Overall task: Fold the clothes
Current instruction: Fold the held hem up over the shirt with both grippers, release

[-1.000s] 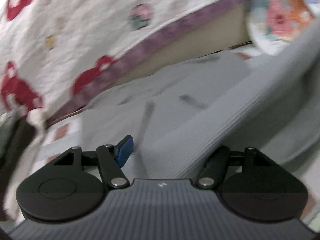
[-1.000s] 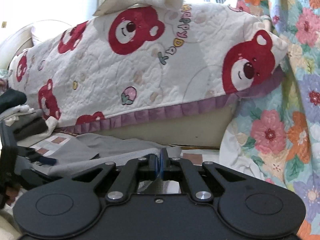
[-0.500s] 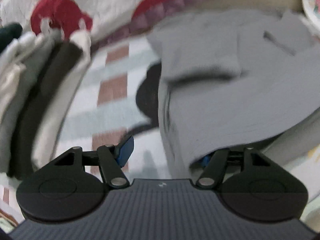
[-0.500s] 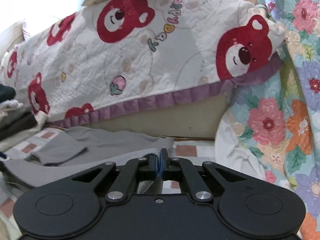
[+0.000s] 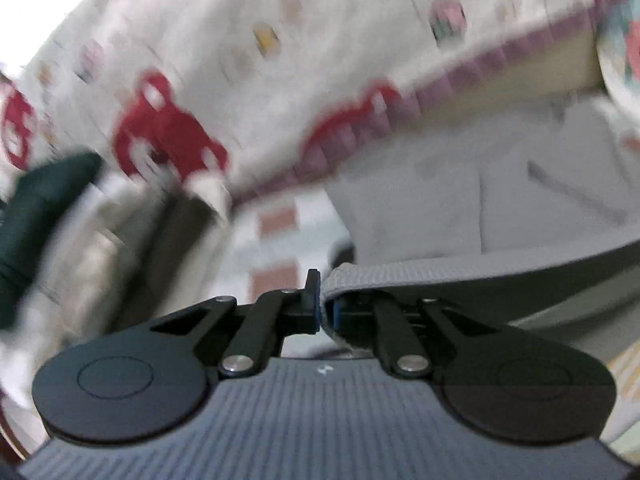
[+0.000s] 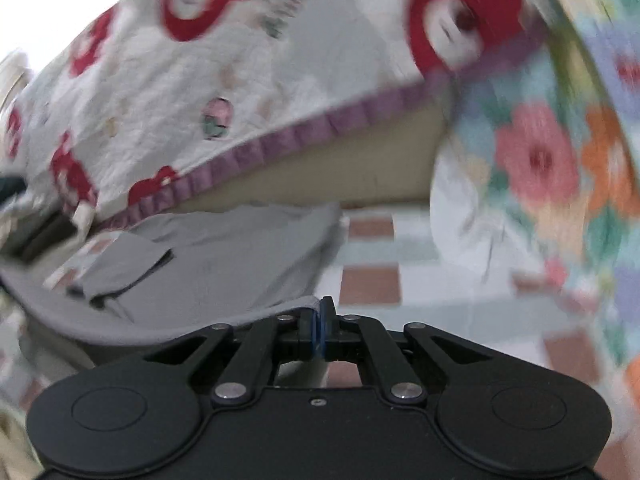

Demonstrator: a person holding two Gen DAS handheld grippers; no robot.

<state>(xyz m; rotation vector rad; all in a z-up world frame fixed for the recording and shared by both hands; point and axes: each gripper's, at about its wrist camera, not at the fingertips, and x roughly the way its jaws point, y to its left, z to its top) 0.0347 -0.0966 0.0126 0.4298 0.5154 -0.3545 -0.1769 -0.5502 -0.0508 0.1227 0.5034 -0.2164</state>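
Left tool [image 5: 323, 312] closed, blue pads pinching ribbed grey edge of garment [image 5: 460, 276] between fingertips; linkage arms drawn inward, body level and low in view; right tool [image 6: 320, 330] likewise closed, blue pads pressed together with thin grey hem caught between them; its linkage arms folded toward centre; both tools pointed forward; both views motion-blurred.

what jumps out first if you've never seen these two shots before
The white quilt with red bears and a purple frill fills the top of both views, draped over the furniture behind. Below it lies the grey garment on a checked sheet; the left gripper and right gripper are each shut on its ribbed edge. A flowered blanket hangs at the right in the right wrist view.
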